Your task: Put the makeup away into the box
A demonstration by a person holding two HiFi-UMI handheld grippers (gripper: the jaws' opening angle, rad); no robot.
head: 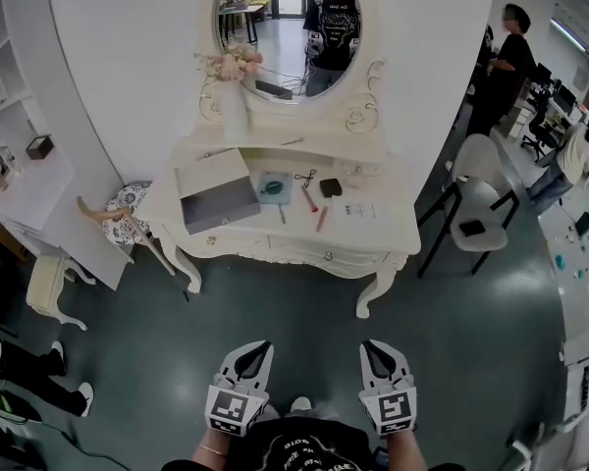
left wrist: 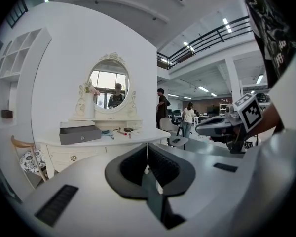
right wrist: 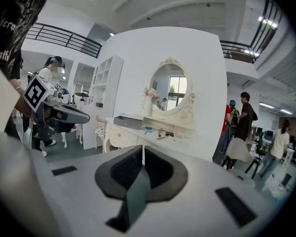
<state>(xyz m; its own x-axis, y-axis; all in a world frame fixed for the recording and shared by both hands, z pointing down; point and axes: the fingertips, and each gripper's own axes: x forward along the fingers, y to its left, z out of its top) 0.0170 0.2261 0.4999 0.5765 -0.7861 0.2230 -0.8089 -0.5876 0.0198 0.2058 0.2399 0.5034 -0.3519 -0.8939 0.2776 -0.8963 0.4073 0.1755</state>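
The grey box (head: 216, 196) stands open on the left of the white dressing table (head: 393, 234). To its right lie a teal item (head: 273, 187), a small scissor-like tool (head: 305, 176), a black compact (head: 331, 187) and two red sticks (head: 309, 198). My left gripper (head: 258, 346) and right gripper (head: 373, 346) hover side by side over the floor, well short of the table, both shut with nothing in them. The left gripper view shows the box (left wrist: 80, 134) far ahead past the closed jaws. In the right gripper view the box (right wrist: 128, 121) is also distant.
An oval mirror (head: 287, 27) and a vase of flowers (head: 234, 86) stand at the back of the table. A white chair (head: 471, 214) is to its right, a patterned stool (head: 128, 226) to its left. People stand at the far right. Dark floor lies between me and the table.
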